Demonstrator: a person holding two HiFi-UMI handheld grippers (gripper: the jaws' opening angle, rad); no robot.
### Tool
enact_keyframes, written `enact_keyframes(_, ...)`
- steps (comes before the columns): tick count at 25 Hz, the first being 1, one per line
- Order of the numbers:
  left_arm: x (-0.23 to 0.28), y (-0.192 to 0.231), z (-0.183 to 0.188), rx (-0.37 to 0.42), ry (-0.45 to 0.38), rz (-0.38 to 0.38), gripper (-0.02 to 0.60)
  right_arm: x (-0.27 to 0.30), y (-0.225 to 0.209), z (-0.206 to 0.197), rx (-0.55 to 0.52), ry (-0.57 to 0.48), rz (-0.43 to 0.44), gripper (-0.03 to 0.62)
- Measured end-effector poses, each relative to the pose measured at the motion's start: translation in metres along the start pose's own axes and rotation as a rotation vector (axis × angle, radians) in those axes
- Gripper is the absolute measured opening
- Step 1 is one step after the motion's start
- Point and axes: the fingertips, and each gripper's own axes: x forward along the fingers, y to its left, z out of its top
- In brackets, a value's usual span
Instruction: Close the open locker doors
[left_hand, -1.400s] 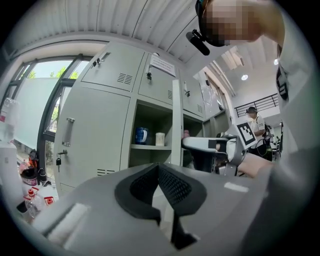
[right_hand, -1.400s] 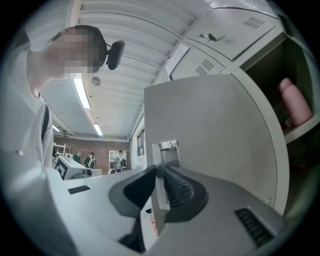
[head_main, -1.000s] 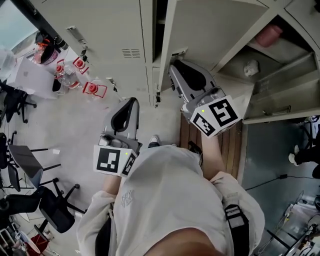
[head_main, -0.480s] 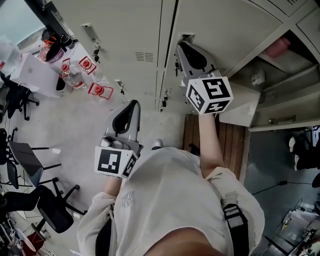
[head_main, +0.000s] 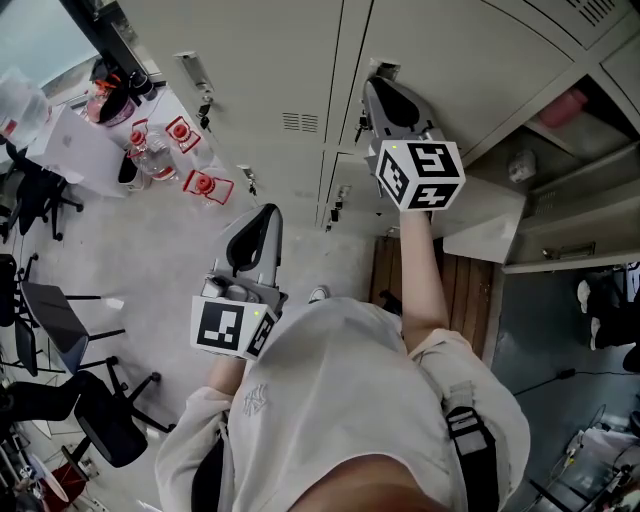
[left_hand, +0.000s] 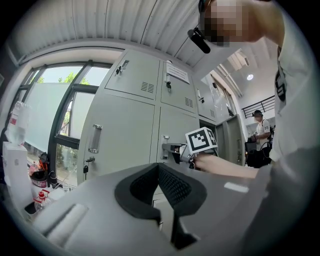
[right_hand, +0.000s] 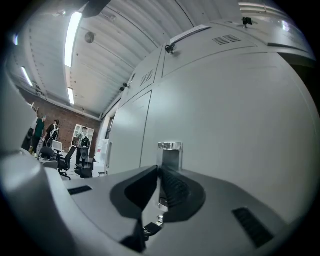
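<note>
Right hand-held gripper: clenched on the metal handle of one locker door, at the upper centre of the head view. One key is seen hanging low between the jaws.

Left hand-held gripper: jaws pressed together with nothing held. It is kept at centre left, apart from the lockers.

Gripped locker door: it lies close to the line of the closed fronts. Whether it is fully home cannot be told.

Open compartment: one, at the upper right of the head view. One pink thing and one white thing are seen inside.

Open door panel: one pale panel stands out just below that compartment.

Vented upper doors: two are seen shut in the left gripper view.

Office chairs: three black ones are counted along the left edge.

Red-marked clear containers: three are counted on the floor at the upper left.

Wooden boards: one slatted patch lies on the floor at centre right.

Bystanders: two are seen at the far left of the right gripper view, and one at the right of the left gripper view.
</note>
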Motion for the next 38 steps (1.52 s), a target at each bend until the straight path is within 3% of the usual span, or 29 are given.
enact_keyframes(16,0.001,0.0,-0.001,-0.003,0.0,-0.023,0.009,-0.01,0.0,0.0,0.017,-0.002,-0.043,0.034)
enact_keyframes(22,0.01,-0.014,-0.002,-0.009,0.0,-0.082,0.009,-0.062,0.015,0.011,0.059,-0.052,-0.029,0.034)
enact_keyframes(29,0.038,-0.059,-0.007,-0.028,0.018,-0.23,0.008,-0.172,0.019,0.02,0.124,-0.089,-0.08,0.018)
enact_keyframes(38,0.067,-0.167,-0.016,-0.036,0.048,-0.546,0.008,-0.291,-0.021,-0.006,0.164,-0.076,-0.348,0.014)
